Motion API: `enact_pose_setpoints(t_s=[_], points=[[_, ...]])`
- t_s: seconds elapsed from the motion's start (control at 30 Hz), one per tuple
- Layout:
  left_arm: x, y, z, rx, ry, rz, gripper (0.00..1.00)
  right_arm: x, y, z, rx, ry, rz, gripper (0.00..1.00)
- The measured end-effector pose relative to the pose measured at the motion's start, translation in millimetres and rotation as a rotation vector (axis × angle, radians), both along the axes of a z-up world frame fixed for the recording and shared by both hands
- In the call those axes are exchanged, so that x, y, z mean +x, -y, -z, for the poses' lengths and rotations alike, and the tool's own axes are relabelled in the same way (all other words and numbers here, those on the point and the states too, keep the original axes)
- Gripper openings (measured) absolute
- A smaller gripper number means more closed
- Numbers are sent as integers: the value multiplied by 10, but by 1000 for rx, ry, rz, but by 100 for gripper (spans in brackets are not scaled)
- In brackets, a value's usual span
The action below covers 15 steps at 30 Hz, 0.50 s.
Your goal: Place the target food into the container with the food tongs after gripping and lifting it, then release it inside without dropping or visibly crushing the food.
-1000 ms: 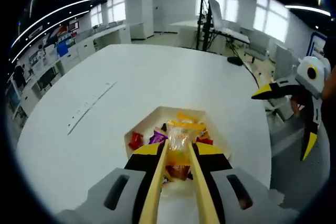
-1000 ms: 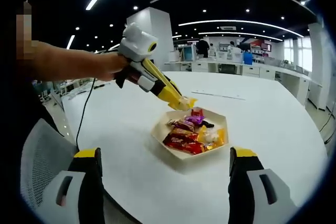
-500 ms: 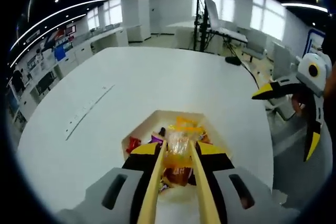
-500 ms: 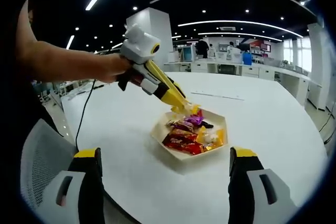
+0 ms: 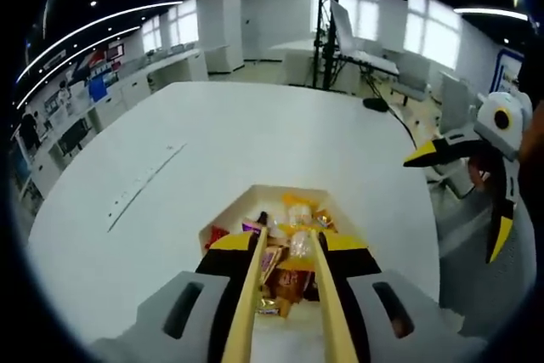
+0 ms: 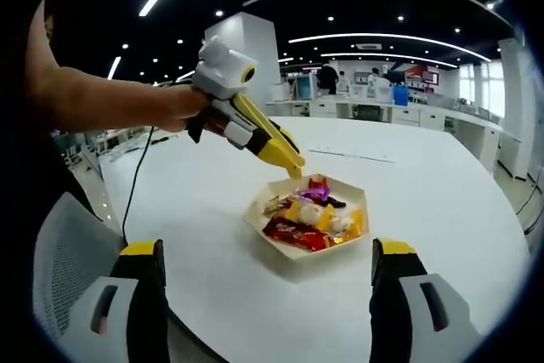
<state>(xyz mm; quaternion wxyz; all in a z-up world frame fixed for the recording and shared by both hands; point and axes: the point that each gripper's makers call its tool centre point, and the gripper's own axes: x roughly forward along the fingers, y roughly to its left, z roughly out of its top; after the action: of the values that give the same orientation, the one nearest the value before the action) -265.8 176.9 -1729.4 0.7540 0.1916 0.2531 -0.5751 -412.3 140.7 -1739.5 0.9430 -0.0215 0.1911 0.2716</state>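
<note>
Snacks (image 6: 312,214) in bright wrappers lie heaped in a pale hexagonal tray (image 6: 299,252) on a round white table (image 6: 442,210). In the right gripper view the left gripper (image 6: 296,169), held in a person's hand (image 6: 183,108), slants down with its yellow tongs (image 6: 270,140) ending just above the tray's far rim, clear of the heap. The tong tips look close together with nothing between them.

From the left gripper view the same tongs (image 5: 289,291) run as two yellow blades up from the bottom, a narrow gap between them, tips over the tray (image 5: 234,210). Through that gap show a clear-and-yellow packet (image 5: 299,240) and orange-brown wrappers (image 5: 287,282); they seem to lie in the tray rather than in the grip, though this view alone does not settle whether a blade touches them.

The right gripper (image 5: 463,184) appears at the right of the left gripper view, off the table edge, its yellow-tipped jaws spread wide and empty. In its own view the two jaws stand far apart at the bottom corners, well short of the tray. The right gripper view also shows a cable (image 6: 136,180) trailing over the table's left side and a mesh chair back (image 6: 72,261).
</note>
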Motion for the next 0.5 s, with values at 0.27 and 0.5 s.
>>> enact_pose_setpoints(t_s=[0.27, 0.5], points=[[-134, -16, -267, -88, 41, 78, 26, -9, -29, -17, -34, 7, -31, 99], [-190, -212, -534, -162, 63, 91, 26, 64, -116, -209, -43, 36, -92, 99]])
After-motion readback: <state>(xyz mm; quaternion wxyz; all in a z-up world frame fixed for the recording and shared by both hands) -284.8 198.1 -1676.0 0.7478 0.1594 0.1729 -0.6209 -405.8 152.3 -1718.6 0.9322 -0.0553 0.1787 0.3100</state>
